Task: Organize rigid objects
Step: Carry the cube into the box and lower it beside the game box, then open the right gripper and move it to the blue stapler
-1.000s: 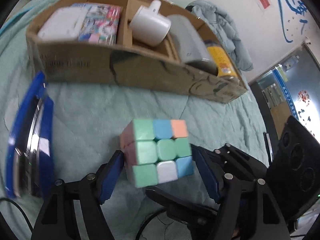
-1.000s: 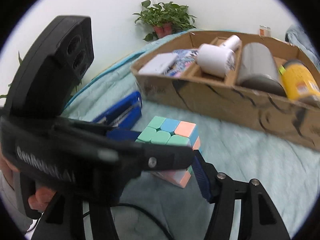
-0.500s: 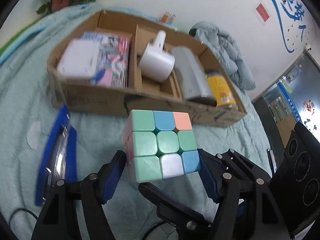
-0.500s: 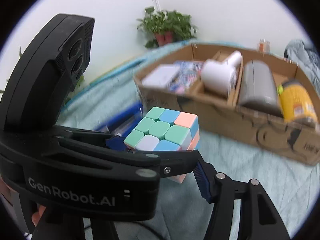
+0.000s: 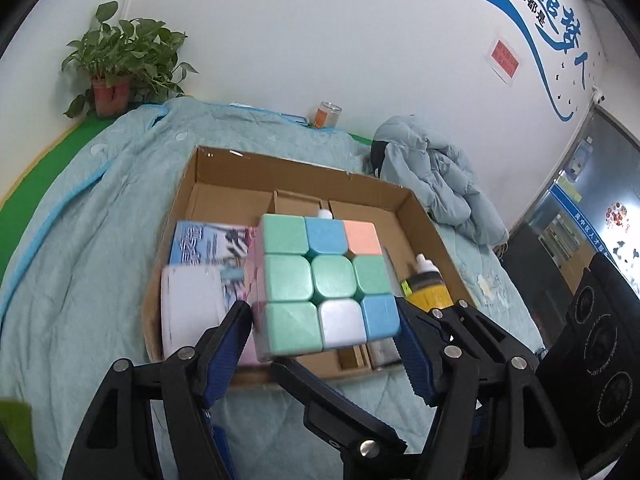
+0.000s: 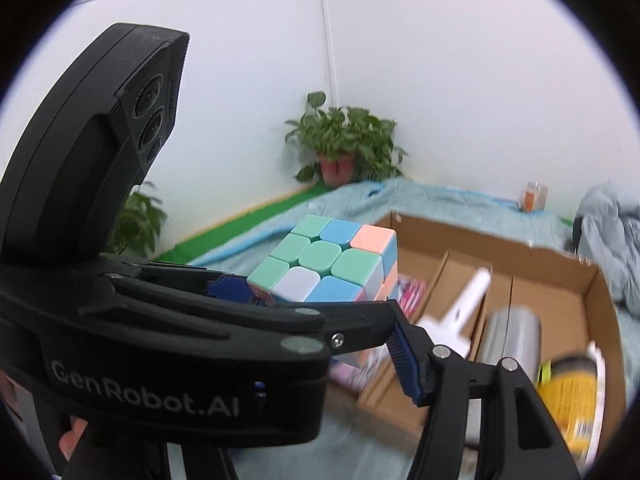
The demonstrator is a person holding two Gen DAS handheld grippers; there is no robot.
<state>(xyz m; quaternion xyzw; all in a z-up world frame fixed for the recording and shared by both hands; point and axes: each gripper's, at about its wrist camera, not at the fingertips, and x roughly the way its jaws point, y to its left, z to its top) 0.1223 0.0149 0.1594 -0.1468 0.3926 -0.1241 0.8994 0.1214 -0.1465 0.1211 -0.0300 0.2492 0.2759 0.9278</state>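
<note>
The left tongs point(image 5: 322, 334) are clenched on a pastel puzzle cube point(image 5: 326, 284). Their blue pads point(image 5: 230, 344) press on its left and right sides. The cube is held in the air, clear of the quilt point(image 5: 88, 240), with its top face of green, blue, orange and white squares turned toward the left wrist camera. In that view it sits in front of the near half of an open cardboard box point(image 5: 416, 208) that lies on the quilt.

The right tongs point(image 6: 320, 360) come in from the right, close against the left ones. Only one blue-padded finger point(image 6: 404, 364) shows in the right wrist view, just below and right of the cube. The other is hidden behind the body of the left tongs, so I cannot tell whether the right tongs are grasping anything.

The box is split into compartments. The left one holds a white flat box point(image 5: 188, 304) lying nearest, partly over a printed booklet point(image 5: 204, 240). To the right lie a white bottle with a narrow neck point(image 6: 468, 300), a grey cylinder point(image 6: 516, 332), and at the far right a yellow bottle point(image 5: 428, 288).

Beyond the box, a small jar point(image 5: 326, 114) stands at the far edge of the quilt, a pale blue jacket point(image 5: 436, 184) is heaped at the far right, and a potted plant point(image 5: 120, 68) stands in the far left corner.
</note>
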